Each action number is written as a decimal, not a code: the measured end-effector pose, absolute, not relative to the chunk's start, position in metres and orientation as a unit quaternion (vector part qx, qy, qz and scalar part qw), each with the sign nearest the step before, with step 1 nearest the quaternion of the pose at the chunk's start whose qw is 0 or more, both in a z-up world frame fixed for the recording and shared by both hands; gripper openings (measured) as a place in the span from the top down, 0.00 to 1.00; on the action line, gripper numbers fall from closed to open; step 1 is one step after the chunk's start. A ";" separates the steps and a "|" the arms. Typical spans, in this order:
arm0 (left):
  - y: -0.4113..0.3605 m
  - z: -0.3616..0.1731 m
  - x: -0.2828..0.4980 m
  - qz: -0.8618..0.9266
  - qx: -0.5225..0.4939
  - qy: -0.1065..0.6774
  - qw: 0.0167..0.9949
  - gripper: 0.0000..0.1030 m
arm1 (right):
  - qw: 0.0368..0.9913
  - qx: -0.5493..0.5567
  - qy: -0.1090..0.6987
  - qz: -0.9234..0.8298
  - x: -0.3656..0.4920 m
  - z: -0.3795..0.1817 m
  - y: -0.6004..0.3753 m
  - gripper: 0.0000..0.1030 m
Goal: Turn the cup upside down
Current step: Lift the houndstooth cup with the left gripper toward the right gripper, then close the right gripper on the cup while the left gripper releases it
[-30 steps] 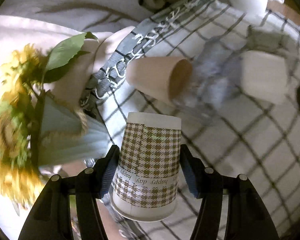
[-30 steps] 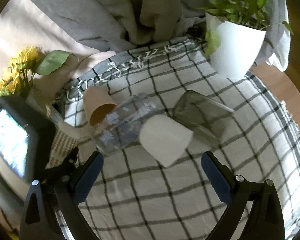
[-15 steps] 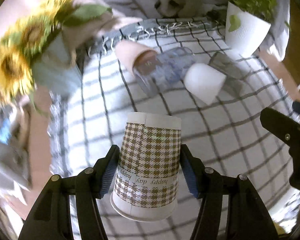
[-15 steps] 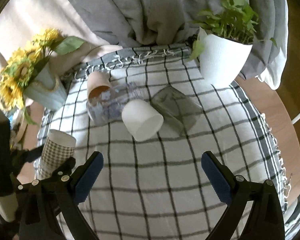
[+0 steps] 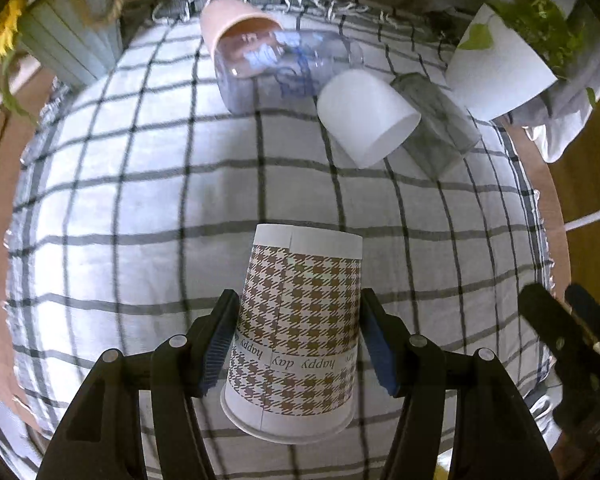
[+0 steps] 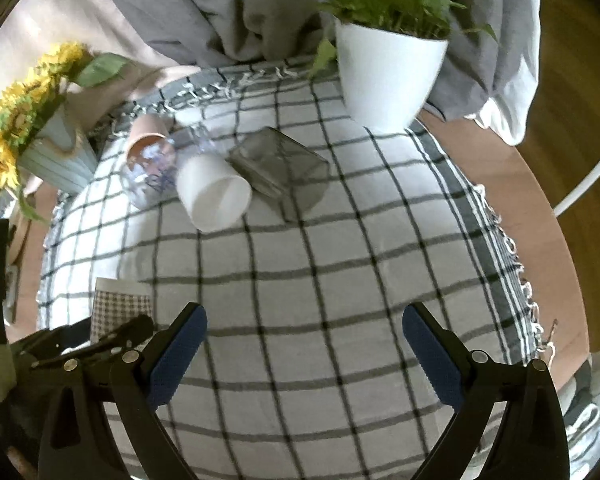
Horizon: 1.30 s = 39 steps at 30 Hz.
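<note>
cloth (image 5: 140, 184): checked, covers the table, lies a bit rumpled. a soft uneven base, so a cup set down rim-first may rock or tip.

planter (image 6: 388, 76): white, at the far right edge. vase (image 6: 56, 160) with sunflowers at far left. both well apart from the work, little risk.

heap at the far side: pink cup (image 5: 228, 26), clear bottle (image 5: 284, 64), white cup (image 5: 364, 112) and grey glass (image 5: 436, 120), all on their sides, touching or overlapping. round things; a bump could set them rolling. a drop toward the near side keeps clear.

cup (image 5: 296, 332): houndstooth paper, held above the near cloth. the printed lettering reads inverted and the wide rim points back toward the camera, narrow base away, so the turn looks partly done, not finished. paper wall is thin; too hard a squeeze could dent it, too light and it slips through as the wrist rolls.

left gripper (image 5: 296, 344): jaws pinch the cup at mid-body, one pad on each side. letting go before the rim sits flat would likely topple it.

right gripper (image 6: 304, 352): jaws spread wide, nothing between them, above bare cloth just beside the left one. crowding could clip the cup.
</note>
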<state>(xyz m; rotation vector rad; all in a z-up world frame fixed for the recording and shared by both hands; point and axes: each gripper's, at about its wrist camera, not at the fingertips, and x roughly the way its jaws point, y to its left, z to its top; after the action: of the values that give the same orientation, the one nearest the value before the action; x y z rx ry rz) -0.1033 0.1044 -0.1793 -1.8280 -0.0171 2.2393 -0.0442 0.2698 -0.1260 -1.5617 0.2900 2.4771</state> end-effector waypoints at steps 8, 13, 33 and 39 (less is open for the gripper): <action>0.116 -0.191 -0.111 0.764 -0.637 -0.007 0.102 0.42 | 0.110 -0.543 0.093 0.827 -0.045 -0.140 0.286 0.04; 0.116 -0.198 -0.116 0.761 -0.642 0.004 0.091 0.42 | 0.105 -0.549 0.090 0.824 -0.049 -0.147 0.286 0.04; 0.080 -0.132 -0.102 0.828 -0.556 0.031 0.071 0.12 | 0.109 -0.499 0.106 0.853 -0.040 -0.099 0.273 0.04; 0.035 -0.123 -0.101 0.843 -0.535 0.042 0.032 0.10 | 0.043 -0.504 0.099 0.857 -0.062 -0.099 0.238 0.04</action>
<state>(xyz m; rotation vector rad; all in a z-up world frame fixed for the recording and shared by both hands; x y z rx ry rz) -0.1015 0.0354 -0.1233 -1.6490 0.1290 2.5961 -0.0624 0.2380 -0.0988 -1.5412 0.3043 2.6212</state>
